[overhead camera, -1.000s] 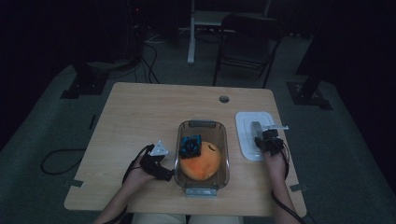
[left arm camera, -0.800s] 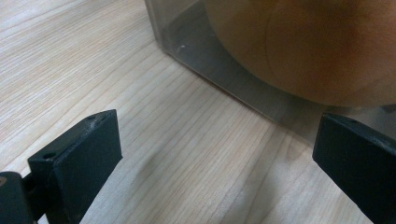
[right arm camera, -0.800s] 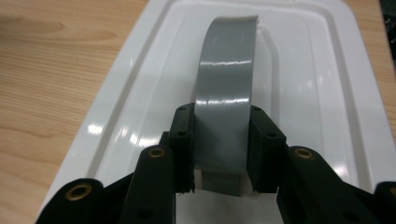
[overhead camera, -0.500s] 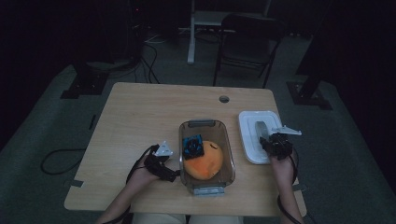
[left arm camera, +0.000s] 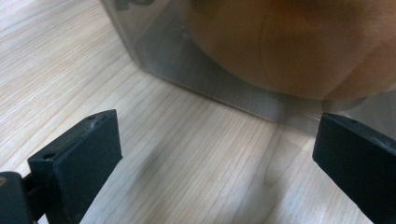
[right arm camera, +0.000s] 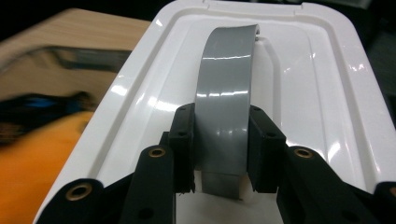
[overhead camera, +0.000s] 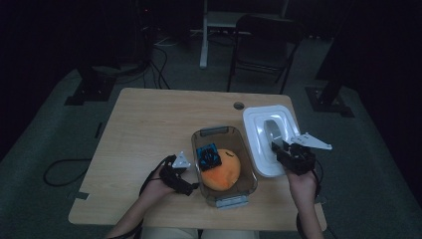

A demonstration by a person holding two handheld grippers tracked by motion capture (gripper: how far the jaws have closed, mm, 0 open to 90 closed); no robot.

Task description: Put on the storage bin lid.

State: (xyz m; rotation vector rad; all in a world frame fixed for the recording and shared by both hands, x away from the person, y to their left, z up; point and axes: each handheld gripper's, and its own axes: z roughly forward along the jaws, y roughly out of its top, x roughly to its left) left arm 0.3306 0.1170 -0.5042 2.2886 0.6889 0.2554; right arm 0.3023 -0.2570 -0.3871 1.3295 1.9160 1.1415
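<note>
A clear plastic bin [overhead camera: 215,131] stands on the wooden table [overhead camera: 149,124], holding a round orange soft toy [overhead camera: 221,173] and a small blue toy [overhead camera: 208,155]. Right of it, a white lid [overhead camera: 259,129] with a grey strap handle [overhead camera: 272,132] hangs raised and tilted. My right gripper [overhead camera: 283,149] is shut on that handle [right arm camera: 226,79], one pad on each side, with the lid [right arm camera: 317,70] beyond it. My left gripper [overhead camera: 186,174] rests by the bin's left wall [left arm camera: 187,60], jaws wide apart [left arm camera: 215,158] over bare table, nothing between them. The orange toy [left arm camera: 289,42] shows through the wall.
A cable hole [overhead camera: 239,105] sits near the table's far edge. A dark folding chair [overhead camera: 263,45] and stand legs are on the floor behind. Bare wood stretches across the table's left and far parts.
The right gripper has risen with the lid by its handle, lifting it off the table and tilting it. The left hand stays beside the bin.
</note>
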